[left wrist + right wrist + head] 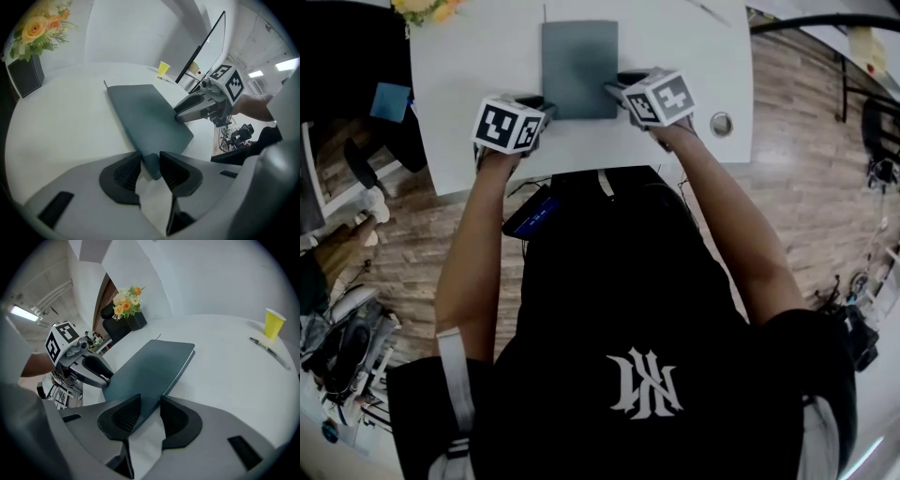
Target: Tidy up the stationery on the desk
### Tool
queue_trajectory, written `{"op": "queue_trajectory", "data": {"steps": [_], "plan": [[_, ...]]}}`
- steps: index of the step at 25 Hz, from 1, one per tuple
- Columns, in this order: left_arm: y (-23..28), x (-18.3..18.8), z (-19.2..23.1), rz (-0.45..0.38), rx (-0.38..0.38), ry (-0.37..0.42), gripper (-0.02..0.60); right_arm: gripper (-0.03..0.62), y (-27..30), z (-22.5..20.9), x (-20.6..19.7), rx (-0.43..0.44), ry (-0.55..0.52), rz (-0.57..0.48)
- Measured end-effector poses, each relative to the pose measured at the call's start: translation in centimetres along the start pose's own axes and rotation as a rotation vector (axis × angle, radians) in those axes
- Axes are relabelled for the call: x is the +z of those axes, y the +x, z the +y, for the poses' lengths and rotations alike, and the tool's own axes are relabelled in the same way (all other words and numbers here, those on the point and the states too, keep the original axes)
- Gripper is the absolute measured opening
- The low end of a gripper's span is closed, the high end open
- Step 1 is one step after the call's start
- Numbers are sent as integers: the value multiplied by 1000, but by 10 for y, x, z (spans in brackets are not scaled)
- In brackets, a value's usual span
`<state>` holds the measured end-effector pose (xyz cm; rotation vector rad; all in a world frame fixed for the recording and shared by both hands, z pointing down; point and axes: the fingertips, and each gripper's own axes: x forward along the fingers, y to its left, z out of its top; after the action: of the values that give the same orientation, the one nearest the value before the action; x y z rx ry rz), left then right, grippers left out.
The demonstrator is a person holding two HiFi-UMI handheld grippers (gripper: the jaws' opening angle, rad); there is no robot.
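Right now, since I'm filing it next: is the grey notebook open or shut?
Shut: the notebook shows one plain cover, page edges stacked beneath.

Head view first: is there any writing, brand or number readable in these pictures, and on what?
No word or number reads clearly.
Black shirt: white emblem of interlaced letters, seen upside down, not surely legible.
Marker cubes: black-and-white square patterns, no letters.
Blue screen near the desk edge: print too small.
Notebook, yellow cup: blank.
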<state>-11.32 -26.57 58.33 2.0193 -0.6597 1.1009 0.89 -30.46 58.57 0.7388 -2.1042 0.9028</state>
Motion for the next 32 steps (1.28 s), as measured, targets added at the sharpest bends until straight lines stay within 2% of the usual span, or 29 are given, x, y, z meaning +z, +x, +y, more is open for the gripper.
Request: {"op": "queue_trajectory", "data": {"steps": [6, 15, 32], "plan": [[6, -23, -37, 17, -20, -5, 120, 149, -15, 6, -30, 24, -37, 25], [13, -49, -75, 52, -54, 28, 117, 149, -31, 15, -68, 40, -50, 35], [19, -69, -104, 138, -108, 88, 104, 144, -46, 25, -106, 44, 19, 6]]}}
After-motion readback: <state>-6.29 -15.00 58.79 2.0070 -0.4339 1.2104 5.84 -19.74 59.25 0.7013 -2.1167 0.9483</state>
